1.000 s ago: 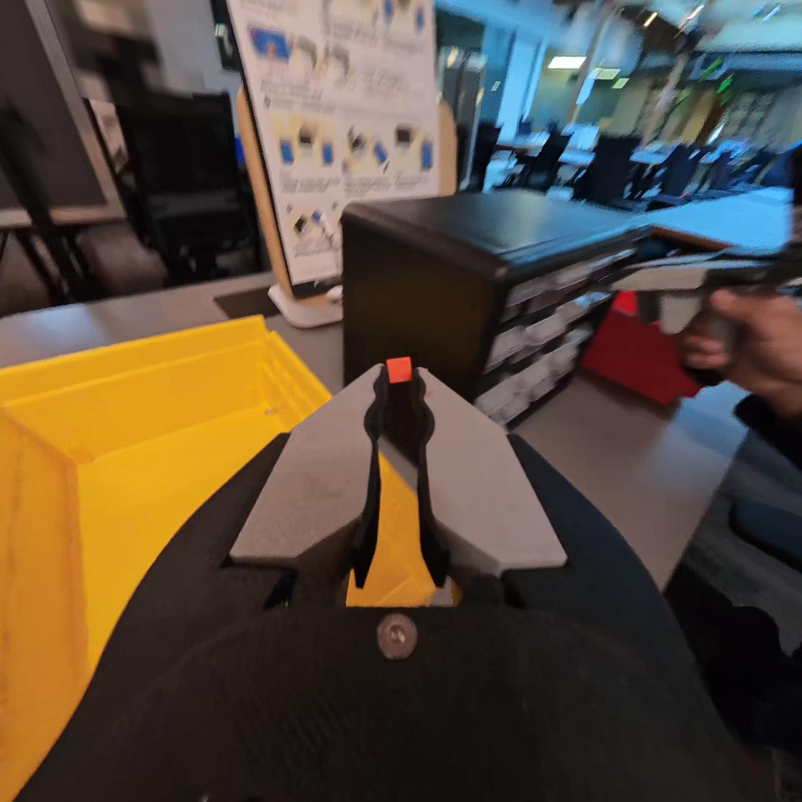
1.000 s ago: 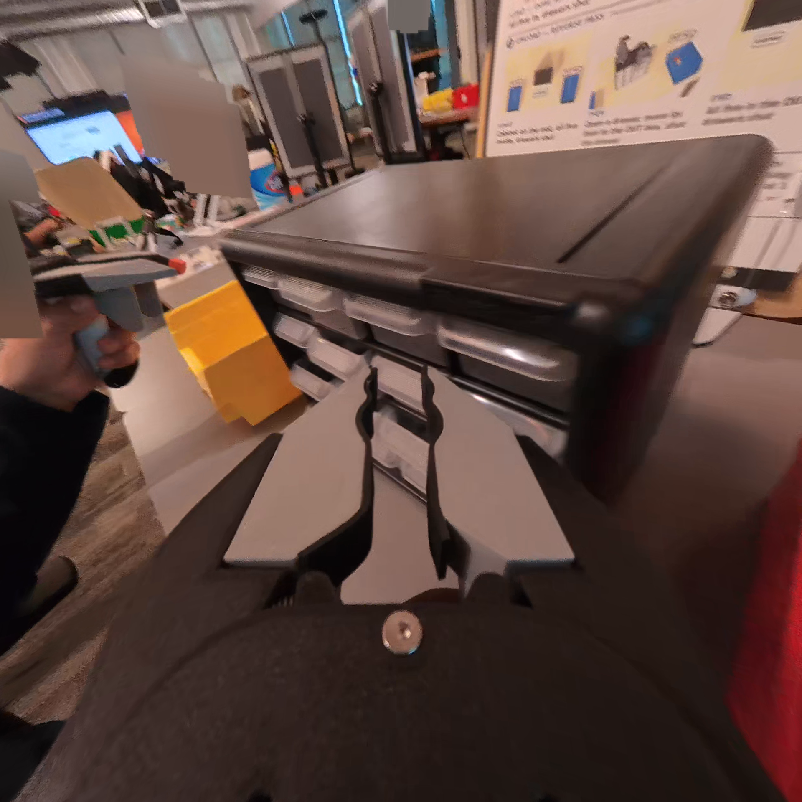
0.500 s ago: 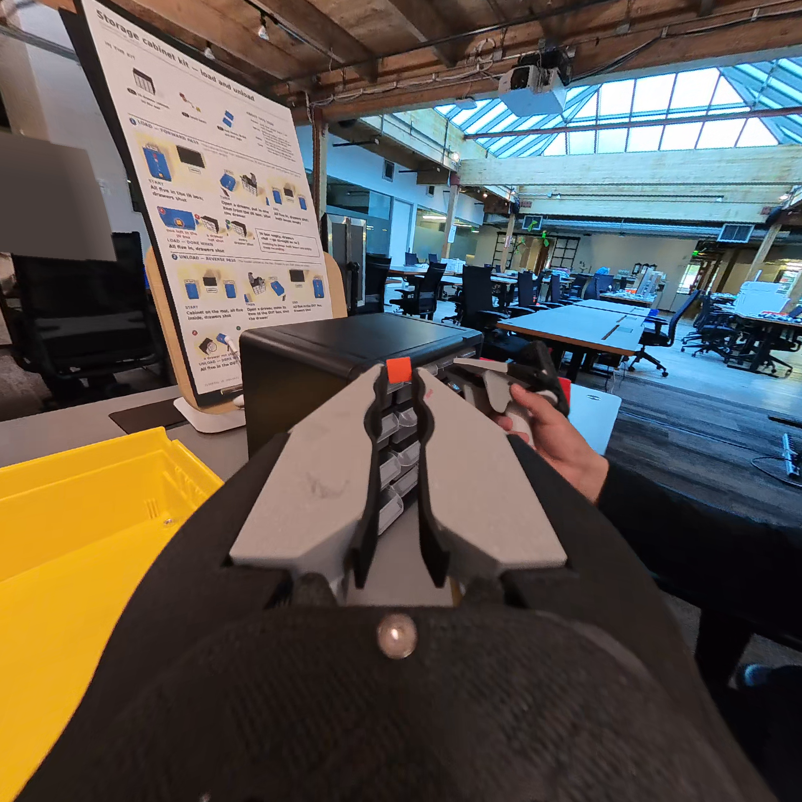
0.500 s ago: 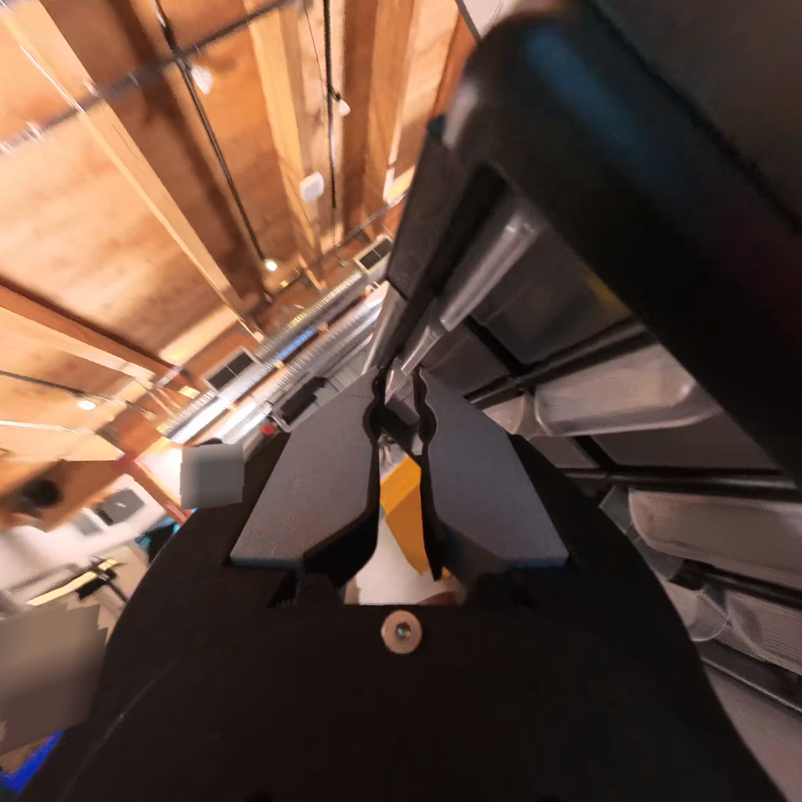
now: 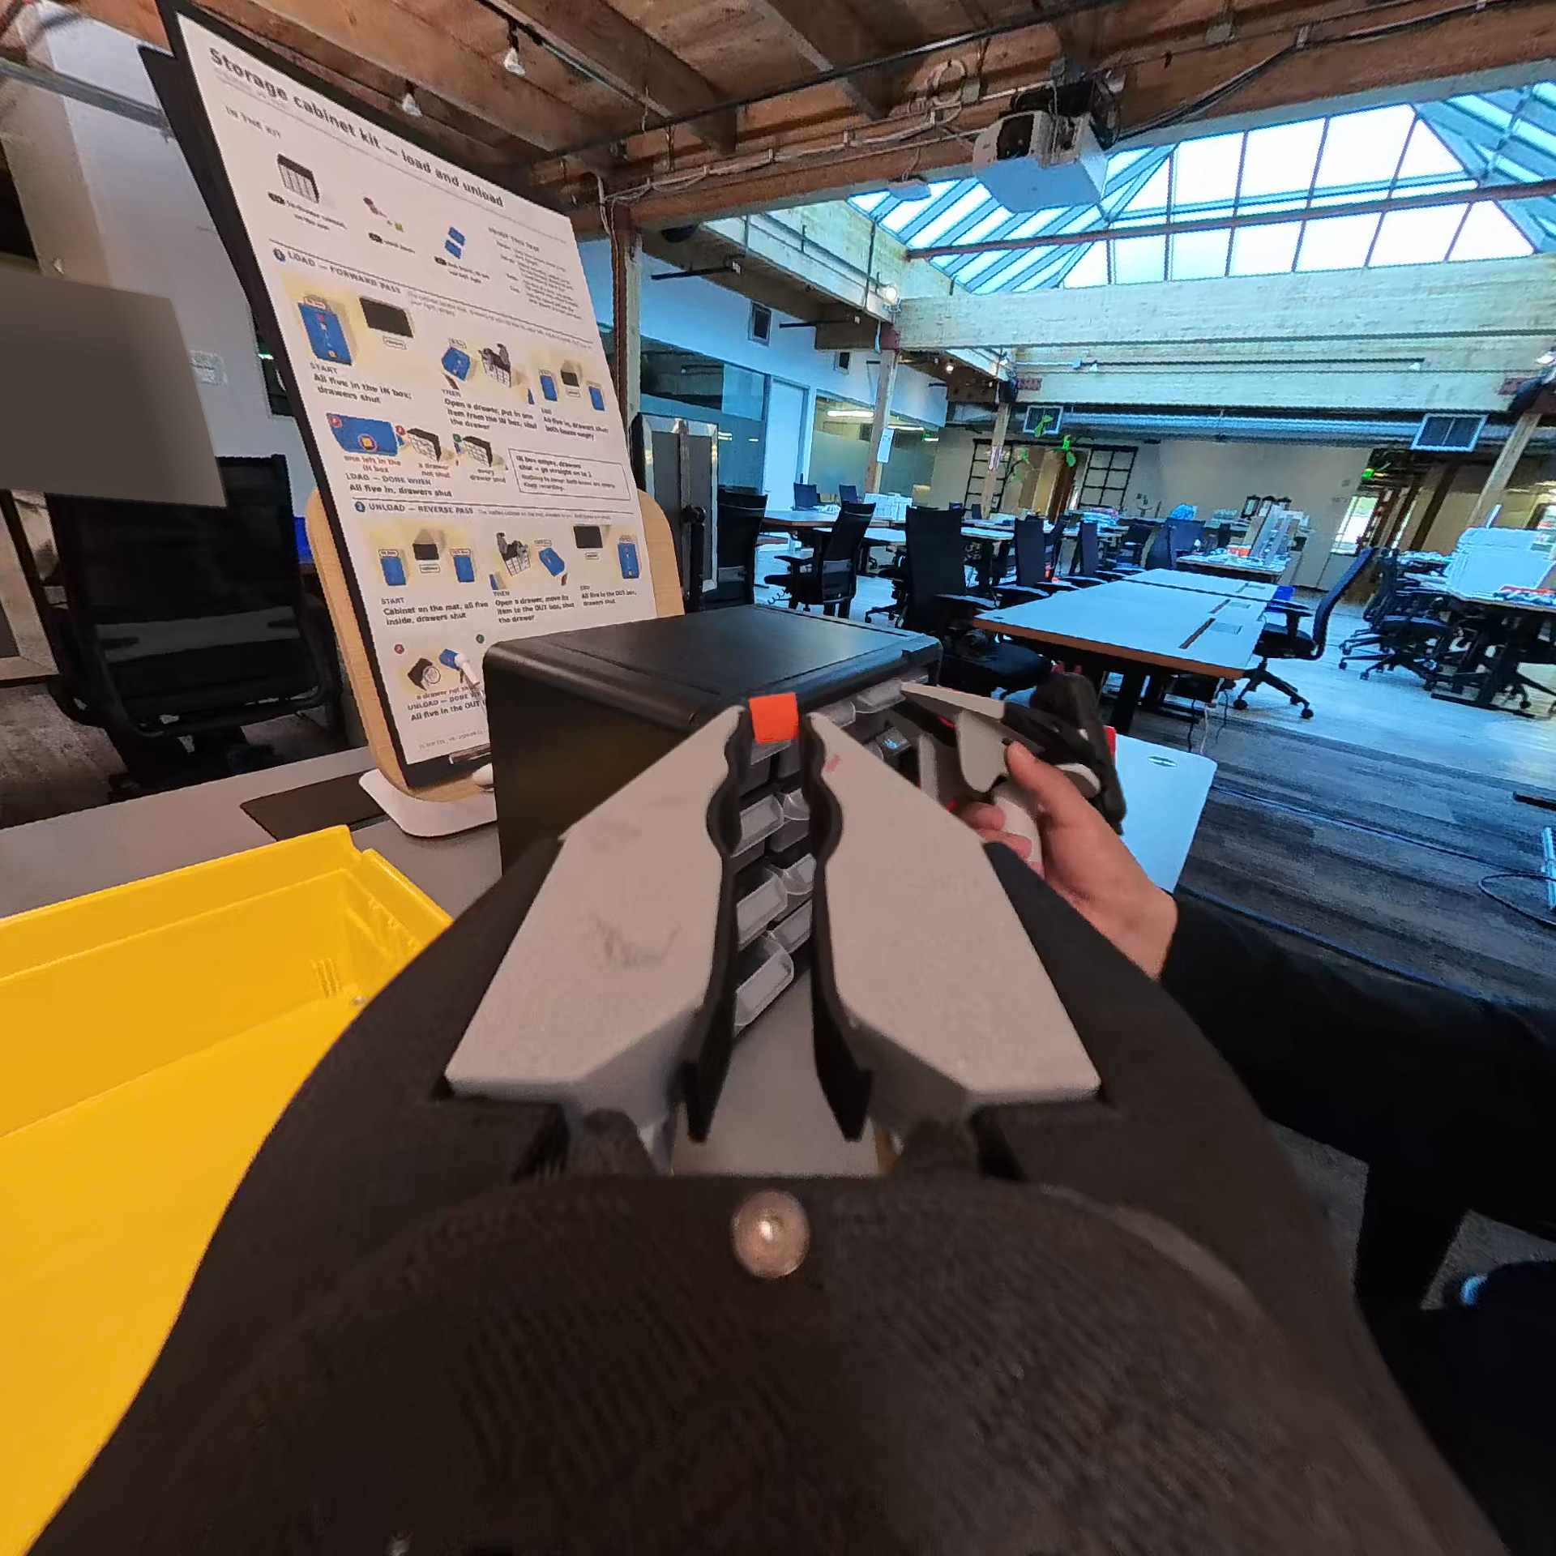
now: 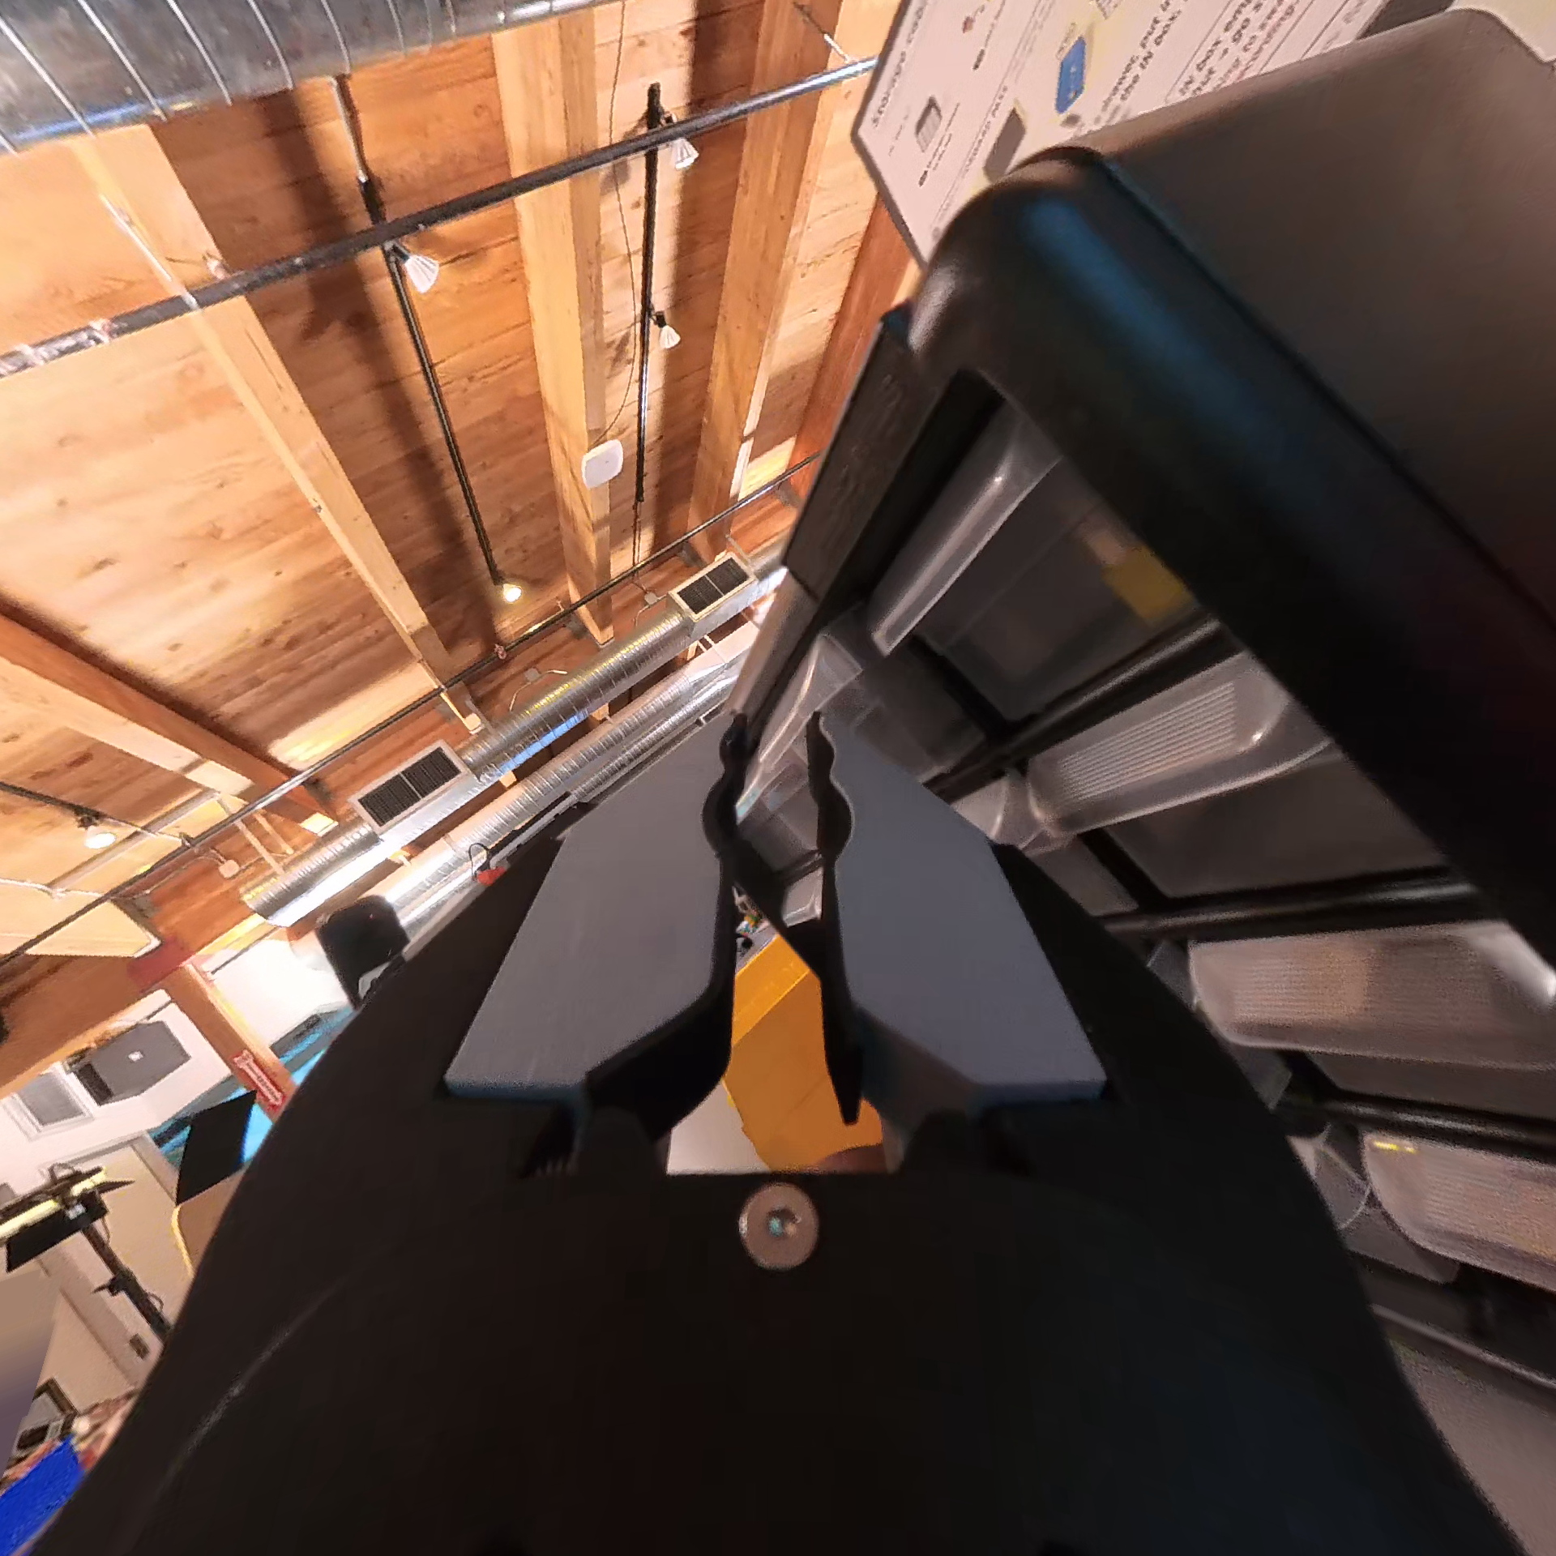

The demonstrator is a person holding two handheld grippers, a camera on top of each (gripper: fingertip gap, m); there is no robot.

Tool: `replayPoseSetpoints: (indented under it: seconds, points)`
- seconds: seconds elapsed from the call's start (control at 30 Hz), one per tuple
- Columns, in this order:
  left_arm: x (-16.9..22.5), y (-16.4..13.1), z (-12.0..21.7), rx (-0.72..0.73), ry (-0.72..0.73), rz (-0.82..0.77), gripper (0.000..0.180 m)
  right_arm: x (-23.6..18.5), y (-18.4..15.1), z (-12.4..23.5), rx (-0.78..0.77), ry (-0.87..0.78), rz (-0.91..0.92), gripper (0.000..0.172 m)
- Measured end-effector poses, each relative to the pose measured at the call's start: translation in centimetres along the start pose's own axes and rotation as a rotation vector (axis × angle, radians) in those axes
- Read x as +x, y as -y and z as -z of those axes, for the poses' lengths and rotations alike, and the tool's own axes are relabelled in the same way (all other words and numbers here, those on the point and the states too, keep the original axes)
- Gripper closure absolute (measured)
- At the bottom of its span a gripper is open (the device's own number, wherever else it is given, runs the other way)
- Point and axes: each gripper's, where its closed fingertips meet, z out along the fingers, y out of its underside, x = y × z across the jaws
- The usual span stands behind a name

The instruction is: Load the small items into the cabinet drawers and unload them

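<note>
My left gripper (image 5: 773, 741) is shut on a small orange block (image 5: 773, 717) at its fingertips and holds it in the air in front of the black drawer cabinet (image 5: 716, 657). In the left wrist view, my right gripper (image 5: 968, 724) is held by a hand (image 5: 1069, 850) at the cabinet's top row of clear drawers. In the right wrist view, my right gripper (image 6: 775, 737) is tilted upward. Its fingertips are closed on the lip of a clear top-row drawer (image 6: 783, 699) of the cabinet (image 6: 1263, 295).
A yellow bin (image 5: 168, 968) stands on the grey table at the left, beside the cabinet; it also shows between my right fingers (image 6: 775, 1010). An instruction board (image 5: 421, 379) stands behind the cabinet. An office with desks and chairs lies beyond. Spacing between my two grippers at the tips: around 25 centimeters.
My left gripper rose from over the yellow bin with the orange block and now faces the cabinet. My right gripper tilted upward, moved in to the top drawers and narrowed onto a drawer lip.
</note>
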Motion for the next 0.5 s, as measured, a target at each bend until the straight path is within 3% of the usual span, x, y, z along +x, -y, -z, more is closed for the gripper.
replayPoseSetpoints:
  seconds: [0.33, 0.5]
  points:
    - [0.5, 0.2, -0.1, 0.002, 0.002, -0.016, 0.172, -3.8, -1.8, 3.3, -0.069, 0.042, 0.059, 0.165]
    - [2.2, 0.2, -0.5, 0.007, -0.064, -0.056, 0.172, -5.1, -2.4, 4.7, -0.109, 0.042, 0.111, 0.161]
